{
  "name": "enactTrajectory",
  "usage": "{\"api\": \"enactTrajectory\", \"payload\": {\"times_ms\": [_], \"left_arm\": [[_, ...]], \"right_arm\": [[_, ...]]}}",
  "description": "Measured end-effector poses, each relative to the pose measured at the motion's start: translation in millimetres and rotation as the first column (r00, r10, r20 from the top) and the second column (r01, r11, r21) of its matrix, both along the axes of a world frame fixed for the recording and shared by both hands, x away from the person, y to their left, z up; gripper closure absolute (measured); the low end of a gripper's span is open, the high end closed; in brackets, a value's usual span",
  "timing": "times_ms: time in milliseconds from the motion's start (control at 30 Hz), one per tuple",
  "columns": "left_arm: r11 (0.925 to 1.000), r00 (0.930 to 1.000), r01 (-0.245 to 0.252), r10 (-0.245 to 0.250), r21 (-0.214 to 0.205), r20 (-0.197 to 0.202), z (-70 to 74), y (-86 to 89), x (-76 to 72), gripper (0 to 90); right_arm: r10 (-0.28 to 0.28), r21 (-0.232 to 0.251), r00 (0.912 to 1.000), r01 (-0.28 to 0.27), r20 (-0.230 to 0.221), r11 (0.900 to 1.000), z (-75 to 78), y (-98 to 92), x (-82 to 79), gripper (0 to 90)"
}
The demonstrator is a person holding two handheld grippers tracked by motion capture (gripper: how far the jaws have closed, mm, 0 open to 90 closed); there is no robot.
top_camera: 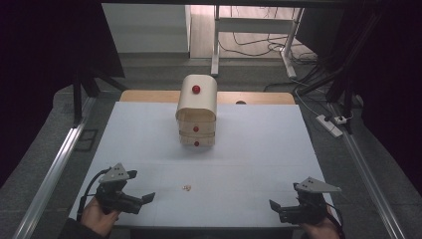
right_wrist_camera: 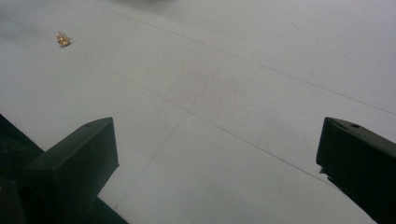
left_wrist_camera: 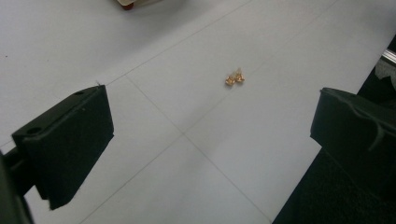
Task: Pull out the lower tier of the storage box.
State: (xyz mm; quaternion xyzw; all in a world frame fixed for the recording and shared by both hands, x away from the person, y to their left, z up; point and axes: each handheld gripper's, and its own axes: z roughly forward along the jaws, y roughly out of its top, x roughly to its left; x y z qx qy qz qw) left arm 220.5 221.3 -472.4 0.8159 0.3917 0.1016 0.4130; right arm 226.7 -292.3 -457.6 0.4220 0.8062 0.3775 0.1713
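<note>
Both released, the left tool (top_camera: 149,197) and right tool (top_camera: 272,204) flank gold trinkets (top_camera: 186,187) near the table's (top_camera: 249,149) front edge.

Dim overall in the high view; corners and both sides sunk in near-black. Brightest patch at top centre, beyond the table (top_camera: 149,149), on pale floor. White tabletop evenly lit, bluish cast, no glare. Short soft shadow beside the small chest (top_camera: 196,112). Coarse, slightly soft detail throughout.

Left gripper view: flat grey-white light, faint grain. Both black jaws underexposed, edges soft, surface detail nearly lost. Tiny gold pieces (left_wrist_camera: 234,78) ahead of and between the fingertips, moderately sharp, a small warm glint.

Right gripper view: darker, greyer, mottled noise. Jaws blurred; gold pieces (right_wrist_camera: 62,39) far beyond the left fingertip, soft.
</note>
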Motion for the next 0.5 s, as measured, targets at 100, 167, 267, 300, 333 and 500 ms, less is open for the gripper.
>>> {"api": "enactTrajectory", "payload": {"times_ms": [100,167,267,300,333,500], "left_arm": [[1.0000,1.0000,-0.005,0.005,0.003,0.003,-0.7,-3.6,3.2,0.0],[1.0000,1.0000,-0.006,0.006,0.000,0.004,-0.9,-4.5,4.0,0.0],[0.9999,1.0000,0.003,-0.003,-0.015,-0.003,-1.9,-9.2,8.3,0.0],[0.9999,1.0000,0.003,-0.003,-0.015,-0.003,-1.9,-9.2,8.3,0.0],[0.9999,1.0000,0.007,-0.007,-0.015,-0.006,-2.2,-10.7,9.6,0.0],[0.9996,0.9996,0.026,-0.026,-0.013,-0.008,-3.1,-17.0,14.4,0.0]], "right_arm": [[0.001,0.001,1.0000,-0.001,0.000,1.0000,0.0,0.0,0.1,0.0],[0.002,0.002,1.0000,-0.002,-0.001,1.0000,0.0,0.0,0.2,0.0],[0.003,0.000,1.0000,-0.003,-0.002,1.0000,0.0,0.1,0.3,0.0],[0.003,0.000,1.0000,-0.003,-0.002,1.0000,0.0,0.1,0.3,0.0],[0.004,-0.001,1.0000,-0.004,-0.002,1.0000,0.0,0.2,0.3,0.0],[0.007,-0.002,1.0000,-0.007,-0.003,1.0000,-0.2,0.3,0.4,0.0]]}}
